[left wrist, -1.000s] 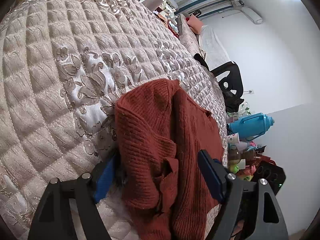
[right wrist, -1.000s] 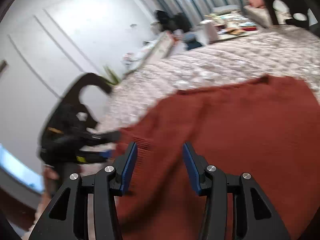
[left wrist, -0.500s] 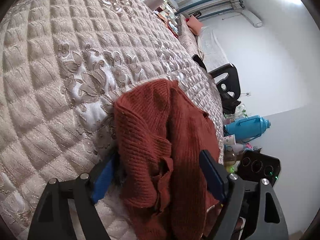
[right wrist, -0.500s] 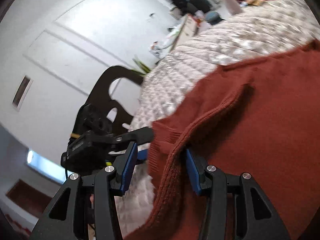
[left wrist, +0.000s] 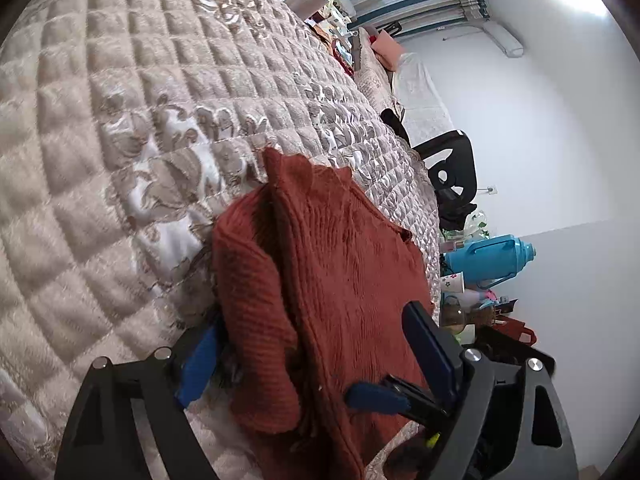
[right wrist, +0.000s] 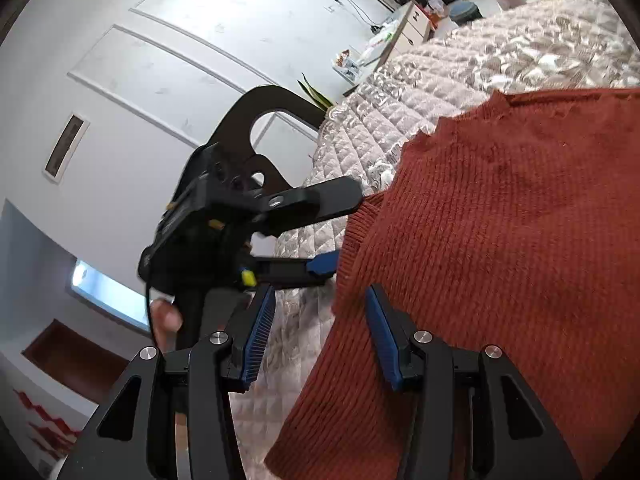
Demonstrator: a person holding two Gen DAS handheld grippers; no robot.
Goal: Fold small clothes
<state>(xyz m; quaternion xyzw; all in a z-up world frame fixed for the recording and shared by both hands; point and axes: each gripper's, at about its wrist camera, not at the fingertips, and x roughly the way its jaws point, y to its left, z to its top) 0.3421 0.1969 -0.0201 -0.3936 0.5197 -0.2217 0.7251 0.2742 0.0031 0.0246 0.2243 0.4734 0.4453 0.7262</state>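
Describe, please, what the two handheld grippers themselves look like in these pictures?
Both are alike. The left gripper and right gripper have matte black angular fingers with triangular cut-outs, silver screw heads and ribbed blue pads. The left one shows a yellow tab and a thin black cable.

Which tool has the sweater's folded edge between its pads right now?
The left tool; its just-opening jaws straddle the rust sweater. The right tool sits beside its edge.

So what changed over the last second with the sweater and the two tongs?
The left tongs have just been opening around the bunched sweater, letting it go. The right tongs swung in at its edge, open, gripping nothing. The quilt stayed put.
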